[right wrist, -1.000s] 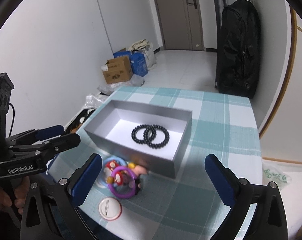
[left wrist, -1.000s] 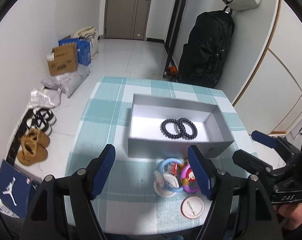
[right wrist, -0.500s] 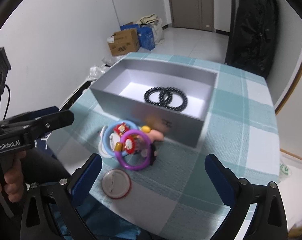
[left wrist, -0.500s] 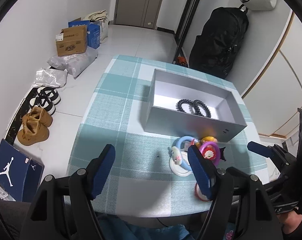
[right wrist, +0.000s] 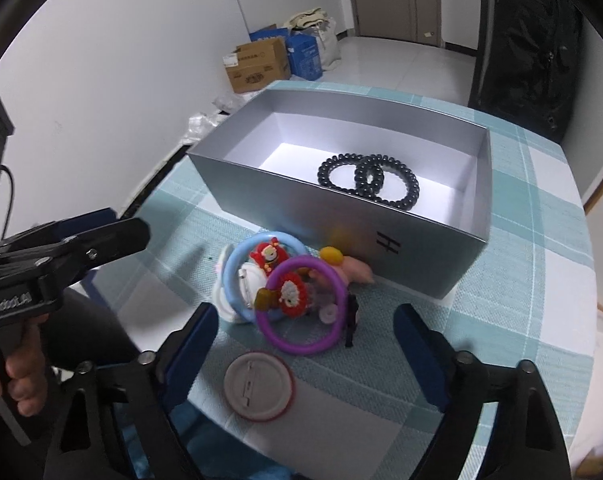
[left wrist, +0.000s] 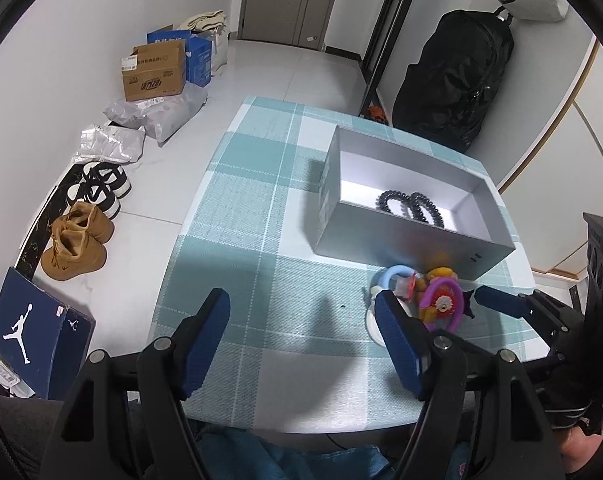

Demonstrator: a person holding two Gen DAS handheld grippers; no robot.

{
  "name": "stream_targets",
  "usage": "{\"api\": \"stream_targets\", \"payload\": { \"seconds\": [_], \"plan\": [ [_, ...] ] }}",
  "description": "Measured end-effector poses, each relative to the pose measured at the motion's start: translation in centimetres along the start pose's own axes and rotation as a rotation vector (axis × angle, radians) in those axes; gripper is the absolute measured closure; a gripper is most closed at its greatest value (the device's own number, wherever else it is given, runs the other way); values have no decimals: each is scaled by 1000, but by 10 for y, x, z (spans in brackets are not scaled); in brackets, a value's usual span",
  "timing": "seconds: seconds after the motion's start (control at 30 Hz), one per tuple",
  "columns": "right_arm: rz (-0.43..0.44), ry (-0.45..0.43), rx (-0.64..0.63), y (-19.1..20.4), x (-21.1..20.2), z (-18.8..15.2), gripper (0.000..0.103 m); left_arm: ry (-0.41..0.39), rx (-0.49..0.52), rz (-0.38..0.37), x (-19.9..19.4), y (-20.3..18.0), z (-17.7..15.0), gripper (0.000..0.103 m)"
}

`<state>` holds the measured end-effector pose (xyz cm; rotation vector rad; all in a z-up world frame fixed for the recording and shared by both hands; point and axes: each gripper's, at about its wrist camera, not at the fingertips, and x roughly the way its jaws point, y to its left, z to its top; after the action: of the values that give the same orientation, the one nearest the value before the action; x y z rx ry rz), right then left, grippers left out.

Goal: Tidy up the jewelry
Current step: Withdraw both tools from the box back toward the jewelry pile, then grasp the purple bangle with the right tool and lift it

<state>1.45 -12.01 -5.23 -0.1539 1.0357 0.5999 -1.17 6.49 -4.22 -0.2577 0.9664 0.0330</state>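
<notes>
Grey box point(right wrist: 321, 196): two black bead bracelets point(right wrist: 367, 180) inside | purple ring point(right wrist: 301, 344), blue ring point(right wrist: 237, 284), round badge point(right wrist: 259, 386) on checked tabletop point(right wrist: 533, 280) | right gripper point(right wrist: 305, 332) closing, nothing gripped

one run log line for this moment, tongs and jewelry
left tongs: open, empty | right tongs: closing, nothing between, over purple ring | two black bracelets in grey box

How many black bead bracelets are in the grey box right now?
2. One black bracelet lies toward the left of the grey box floor, the other just right of it, overlapping it. The near wall hides a strip of floor.
</notes>
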Motion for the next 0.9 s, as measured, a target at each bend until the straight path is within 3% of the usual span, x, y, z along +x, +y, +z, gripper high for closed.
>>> {"api": "stream_targets", "payload": {
  "seconds": [0.13, 0.4, 0.77, 0.9],
  "plan": [
    [-27, 13, 8, 0, 8, 4, 23, 11, -11, 3, 2, 4, 0, 32],
    [-29, 23, -20, 5, 15, 6, 47, 23, -23, -1, 4, 6, 1, 32],
    [12, -7, 13, -2, -2, 4, 50, 66, 23, -21, 9, -2, -4, 32],
    [39, -29, 50, -10, -11, 4, 50, 78, 25, -67, 8, -4, -7, 32]
  ]
}}
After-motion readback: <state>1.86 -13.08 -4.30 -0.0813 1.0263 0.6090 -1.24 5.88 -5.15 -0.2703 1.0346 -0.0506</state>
